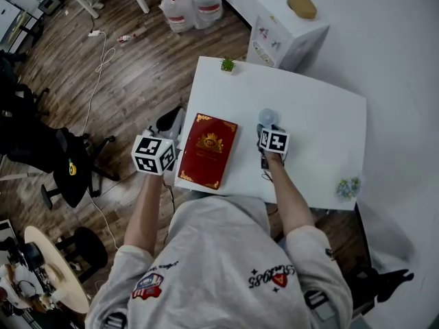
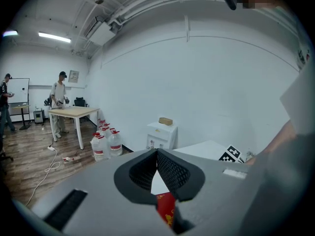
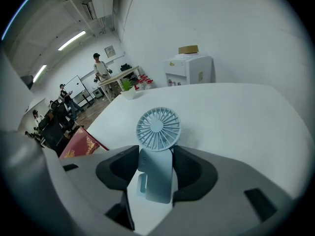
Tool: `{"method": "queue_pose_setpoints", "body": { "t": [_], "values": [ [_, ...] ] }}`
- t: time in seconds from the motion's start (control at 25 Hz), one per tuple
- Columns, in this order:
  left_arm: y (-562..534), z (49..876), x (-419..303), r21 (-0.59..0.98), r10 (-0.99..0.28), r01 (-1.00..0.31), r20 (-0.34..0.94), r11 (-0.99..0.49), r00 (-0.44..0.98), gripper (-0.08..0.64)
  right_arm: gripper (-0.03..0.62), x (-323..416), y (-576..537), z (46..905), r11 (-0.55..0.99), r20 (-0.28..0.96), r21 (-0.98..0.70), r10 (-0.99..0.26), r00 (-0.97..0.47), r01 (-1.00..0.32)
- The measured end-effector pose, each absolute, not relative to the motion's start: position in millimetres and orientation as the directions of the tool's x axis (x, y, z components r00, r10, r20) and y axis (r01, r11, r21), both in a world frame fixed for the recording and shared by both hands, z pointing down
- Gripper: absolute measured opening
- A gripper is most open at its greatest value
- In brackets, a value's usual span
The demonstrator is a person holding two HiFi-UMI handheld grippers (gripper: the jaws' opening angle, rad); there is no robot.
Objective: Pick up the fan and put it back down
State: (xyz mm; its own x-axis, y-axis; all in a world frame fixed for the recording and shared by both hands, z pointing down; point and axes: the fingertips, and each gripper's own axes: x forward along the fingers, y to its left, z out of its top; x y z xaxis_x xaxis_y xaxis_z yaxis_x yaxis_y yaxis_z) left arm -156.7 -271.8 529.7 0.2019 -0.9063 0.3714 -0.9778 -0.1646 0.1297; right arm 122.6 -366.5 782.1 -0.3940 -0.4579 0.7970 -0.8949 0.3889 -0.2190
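Observation:
A pale blue hand fan (image 3: 158, 128) stands on the white table (image 1: 322, 115), its round grille up and its flat handle down. My right gripper (image 3: 156, 173) is shut on that handle, a dark pad against each side. From the head view the fan (image 1: 267, 116) shows just beyond the right gripper (image 1: 269, 130), near the table's middle. My left gripper (image 2: 157, 154) is shut with nothing in it, its tips meeting. It hovers at the table's left edge (image 1: 170, 123), beside a red book (image 1: 208, 149).
A small potted plant (image 1: 227, 64) stands at the table's far edge, and a little bunch of flowers (image 1: 348, 187) sits near the right front corner. Beyond the table are a white cabinet (image 1: 288, 29) and water bottles (image 1: 188, 2). An office chair (image 1: 62, 163) stands on the left.

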Motion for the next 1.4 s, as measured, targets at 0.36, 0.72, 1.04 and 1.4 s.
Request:
{"method": "queue_pose_setpoints", "body": {
  "t": [0.36, 0.72, 1.04, 1.4],
  "values": [
    [-267, 519, -160, 0.117, -0.904, -0.969, 0.351, -0.216, 0.244, 0.005, 0.218, 105, -374, 722, 0.473, 0.697, -0.149, -0.572, -0.432, -0.868],
    [-263, 500, -166, 0.115, -0.906, -0.958, 0.313, -0.262, 0.285, 0.005, 0.218, 88, -370, 638, 0.495, 0.570, -0.098, -0.683, -0.457, -0.863],
    [-266, 478, -175, 0.109, -0.914, -0.950, 0.259, -0.294, 0.313, 0.005, 0.216, 62, -355, 554, 0.539, 0.422, -0.058, -0.750, -0.510, -0.840],
    [-273, 454, -171, 0.101, -0.912, -0.933, 0.202, -0.344, 0.358, 0.005, 0.216, 63, -328, 464, 0.529, 0.266, -0.018, -0.816, -0.514, -0.849]
  ]
}}
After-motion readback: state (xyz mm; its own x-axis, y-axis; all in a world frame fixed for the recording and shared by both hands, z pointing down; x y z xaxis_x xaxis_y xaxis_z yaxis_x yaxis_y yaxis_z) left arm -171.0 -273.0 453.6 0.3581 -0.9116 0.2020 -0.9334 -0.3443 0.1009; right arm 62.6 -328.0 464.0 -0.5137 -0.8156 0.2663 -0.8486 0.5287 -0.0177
